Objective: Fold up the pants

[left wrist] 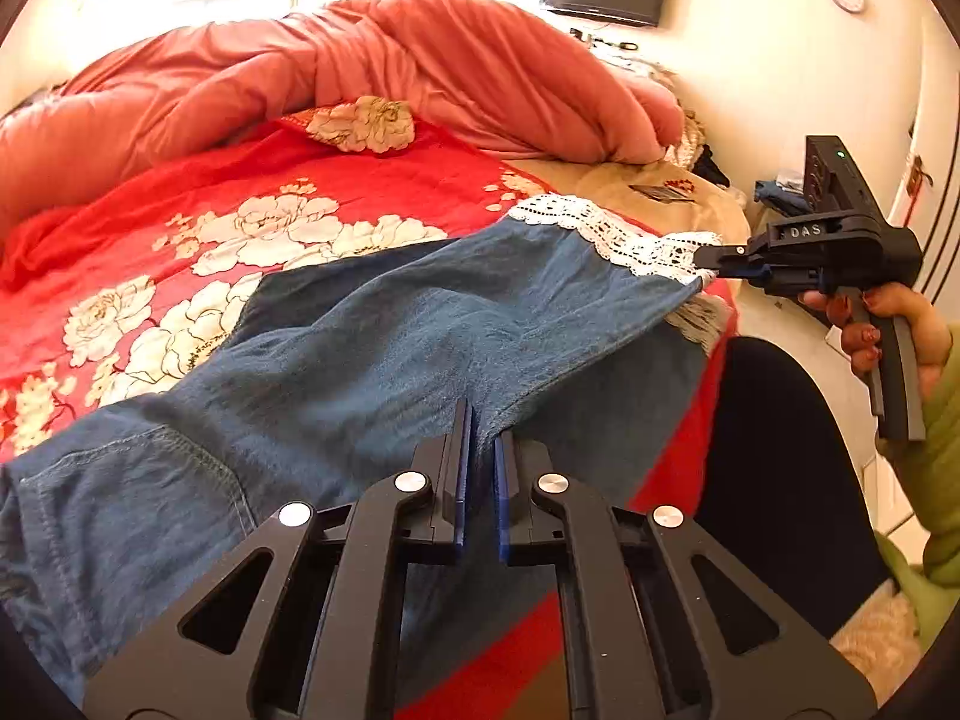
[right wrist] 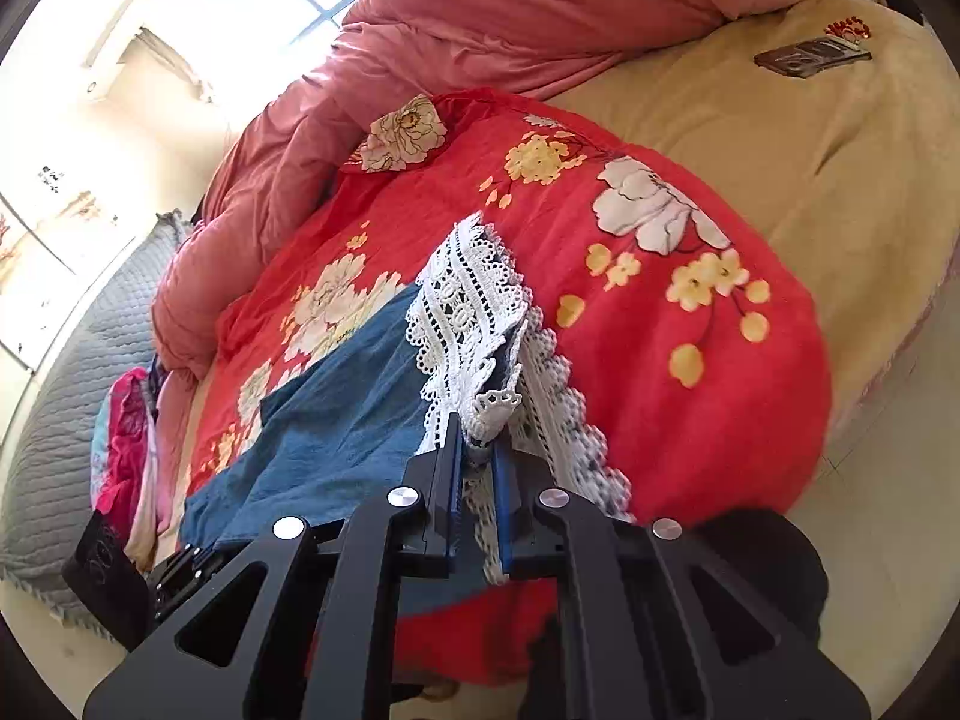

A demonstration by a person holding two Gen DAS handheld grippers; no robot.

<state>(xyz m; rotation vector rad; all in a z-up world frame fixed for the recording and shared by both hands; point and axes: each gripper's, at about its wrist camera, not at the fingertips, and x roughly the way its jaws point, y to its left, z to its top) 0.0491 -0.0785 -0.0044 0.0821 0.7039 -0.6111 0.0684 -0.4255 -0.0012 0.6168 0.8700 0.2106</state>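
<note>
The pants (left wrist: 372,324), of blue denim with a white lace hem (left wrist: 606,231), are spread across the red flowered blanket (left wrist: 180,204) on the bed (right wrist: 810,180), near its edge. In the left wrist view the waist part with its stitched seams is cut off at the left border. A fold of the denim along the leg's near edge is pinched between the closed fingers of the left tool (left wrist: 480,438). Further right, the lace corner is clamped by the right tool (left wrist: 714,261), whose handle is gripped by a hand (left wrist: 888,324) with painted nails in a green sleeve. Behind the pants a pink quilt (left wrist: 390,66) is heaped, and a small dark flat item (left wrist: 663,192) lies on the beige sheet; what it is cannot be made out.

In the right wrist view a grey quilted mat (right wrist: 66,420) and a pile of pink clothes (right wrist: 129,444) are seen at the left, partly hidden by the bed. At the lower left only a part of the left tool (right wrist: 180,570) shows under the denim. In the middle, bunched lace is held tight between the right tool (right wrist: 477,450) fingers, and the denim beneath it is largely hidden.
</note>
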